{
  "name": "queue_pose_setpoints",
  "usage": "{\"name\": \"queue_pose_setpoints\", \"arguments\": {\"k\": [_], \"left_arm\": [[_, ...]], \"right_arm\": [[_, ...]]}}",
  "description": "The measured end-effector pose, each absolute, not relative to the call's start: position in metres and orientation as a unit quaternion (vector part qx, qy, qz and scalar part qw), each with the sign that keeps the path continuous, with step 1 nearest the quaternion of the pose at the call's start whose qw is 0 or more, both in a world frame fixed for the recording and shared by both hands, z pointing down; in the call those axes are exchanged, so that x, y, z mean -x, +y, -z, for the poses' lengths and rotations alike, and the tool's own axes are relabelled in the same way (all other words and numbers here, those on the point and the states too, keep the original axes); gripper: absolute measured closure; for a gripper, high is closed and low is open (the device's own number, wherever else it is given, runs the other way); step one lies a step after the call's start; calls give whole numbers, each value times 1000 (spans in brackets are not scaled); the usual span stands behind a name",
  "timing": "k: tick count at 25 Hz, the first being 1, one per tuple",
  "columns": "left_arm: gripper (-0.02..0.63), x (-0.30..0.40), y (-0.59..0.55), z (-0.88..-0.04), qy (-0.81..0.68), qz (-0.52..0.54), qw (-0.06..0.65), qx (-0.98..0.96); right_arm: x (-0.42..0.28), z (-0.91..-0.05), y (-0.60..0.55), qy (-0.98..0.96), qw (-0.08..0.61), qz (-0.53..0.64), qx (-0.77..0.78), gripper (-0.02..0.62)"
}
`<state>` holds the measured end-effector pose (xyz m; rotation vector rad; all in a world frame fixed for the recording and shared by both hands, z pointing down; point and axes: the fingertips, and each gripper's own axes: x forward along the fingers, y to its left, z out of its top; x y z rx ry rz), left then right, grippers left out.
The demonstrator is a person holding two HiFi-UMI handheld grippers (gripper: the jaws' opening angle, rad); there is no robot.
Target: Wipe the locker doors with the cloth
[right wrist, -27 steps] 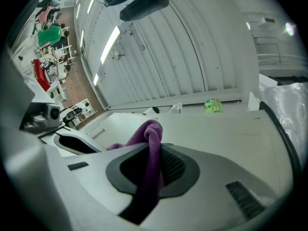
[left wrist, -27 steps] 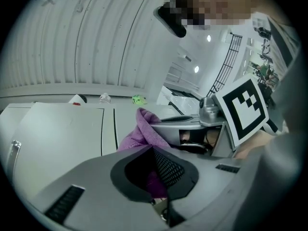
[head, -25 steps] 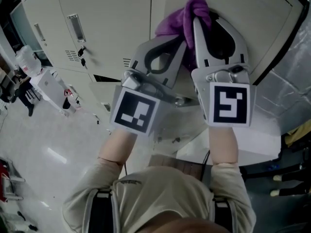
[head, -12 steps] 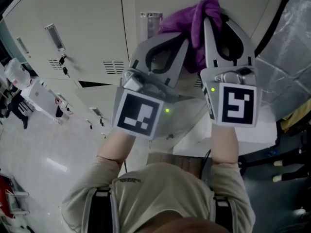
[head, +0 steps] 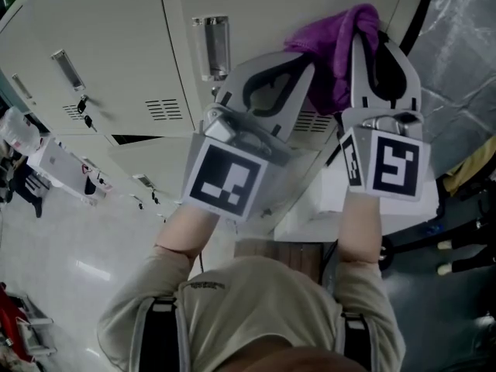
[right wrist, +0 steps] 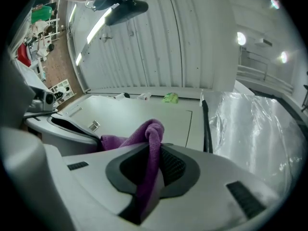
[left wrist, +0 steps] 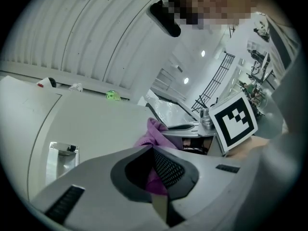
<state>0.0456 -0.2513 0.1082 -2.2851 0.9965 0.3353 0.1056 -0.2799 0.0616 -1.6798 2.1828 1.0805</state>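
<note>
Holding both tools up against the pale grey metal locker door (head: pixel 260 6), we keep the crumpled purple cloth (head: pixel 337 53) trapped between them and the door face. It sits to the right of the recessed chrome handle (head: pixel 211 46) and near the door's right edge. The right gripper (head: pixel 364 33) is clamped on a fold of the cloth. In its own view the fabric rises in a loop past the ribbed pads and trails down through the gap between the jaws, so the grip looks secure. The left gripper (head: pixel 304 56) has its jaws drawn together at the tips, with purple fabric showing both beyond them and inside the opening behind. We judge that it is pinching another part of the same cloth. Gripping it at two places probably spreads the wad, so more of it meets the metal. The two tools sit close side by side, tilted toward each other, which suits pressing and sweeping as one. The neighbouring door on the left, with its slotted vent (head: pixel 163 109), has no cloth on it. We judge the wiping under way rather than finished.
</note>
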Motion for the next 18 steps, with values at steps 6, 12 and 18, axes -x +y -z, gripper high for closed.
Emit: {"name": "queue_pose_setpoints", "arguments": {"k": [6, 12, 18], "left_arm": [[606, -59, -254, -112, 367, -124, 308, 869], [606, -60, -258, -109, 367, -125, 313, 867], [606, -45, -249, -109, 380, -130, 304, 864]], "right_arm": [[-129, -66, -281, 725, 96, -353, 584, 546], [-129, -64, -280, 727, 104, -350, 581, 546], [-109, -59, -262, 746, 128, -356, 549, 546]]}}
